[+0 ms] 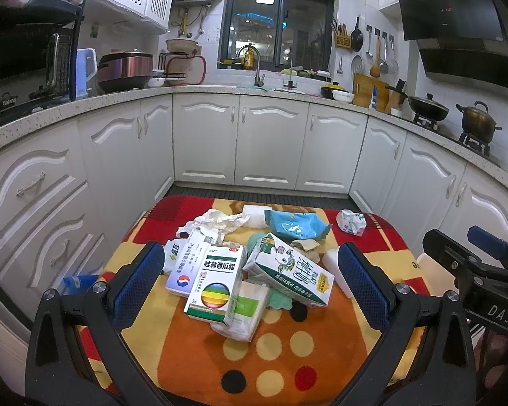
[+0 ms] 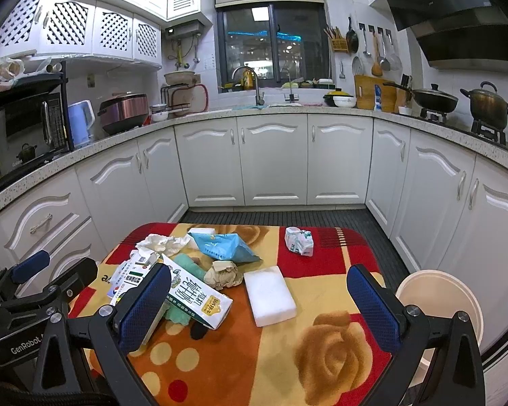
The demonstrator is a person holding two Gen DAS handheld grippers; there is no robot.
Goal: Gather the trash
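Trash lay heaped mid-surface on the patterned cloth (image 2: 288, 355): milk carton (image 1: 289, 272), medicine box (image 1: 215, 282), blue wrapper (image 2: 225, 245), crumpled paper (image 2: 225, 274), white foam block (image 2: 272, 294). Cream bin (image 2: 440, 301) stood beside the surface at right. Left gripper (image 1: 250, 286) and right gripper (image 2: 259, 304): jaws apart, empty. Judged all light; carton stiff, best pinched across its narrow faces; wrapper slippery.
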